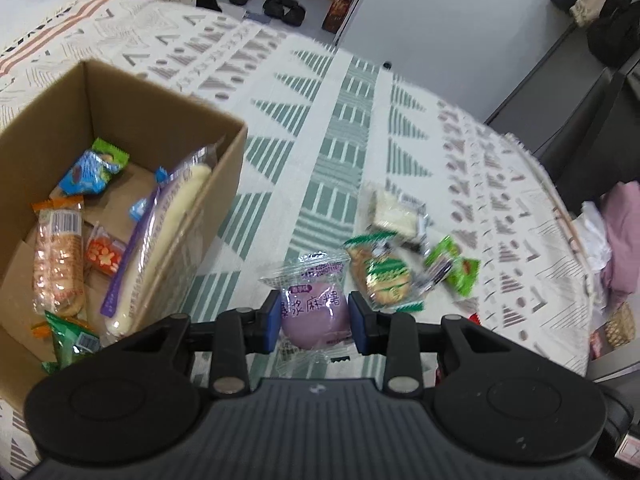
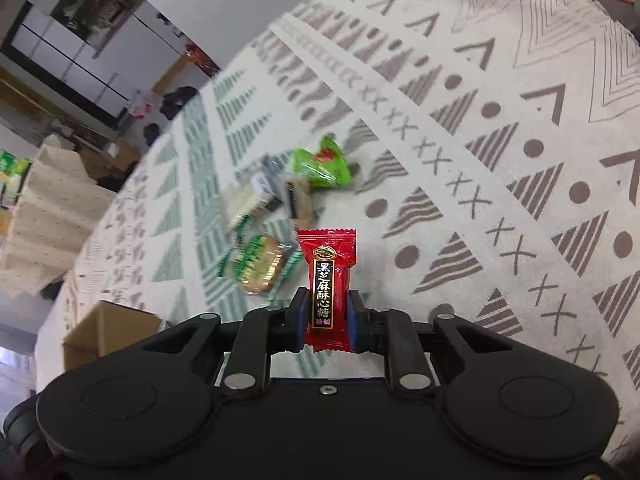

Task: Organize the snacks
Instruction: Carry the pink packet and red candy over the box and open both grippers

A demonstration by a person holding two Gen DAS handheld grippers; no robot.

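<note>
Left gripper (image 1: 313,320) clamped on soft purple mochi packet (image 1: 314,312) beside brown cardboard box (image 1: 168,92); right gripper (image 2: 325,320) pinching light, crinkly red candy wrapper (image 2: 328,280) mid-body.

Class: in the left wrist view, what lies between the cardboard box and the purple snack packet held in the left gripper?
Only bare patterned tablecloth separates the cardboard box from the purple snack packet, seen in the left wrist view.

Loose snacks (image 2: 280,196) on cloth motion-blurred, labels unreadable; cardboard box (image 1: 168,112) cut off at left edge.

Bare cloth (image 1: 352,92) lies open between cardboard box (image 1: 120,92) and snack cluster (image 1: 396,256).
</note>
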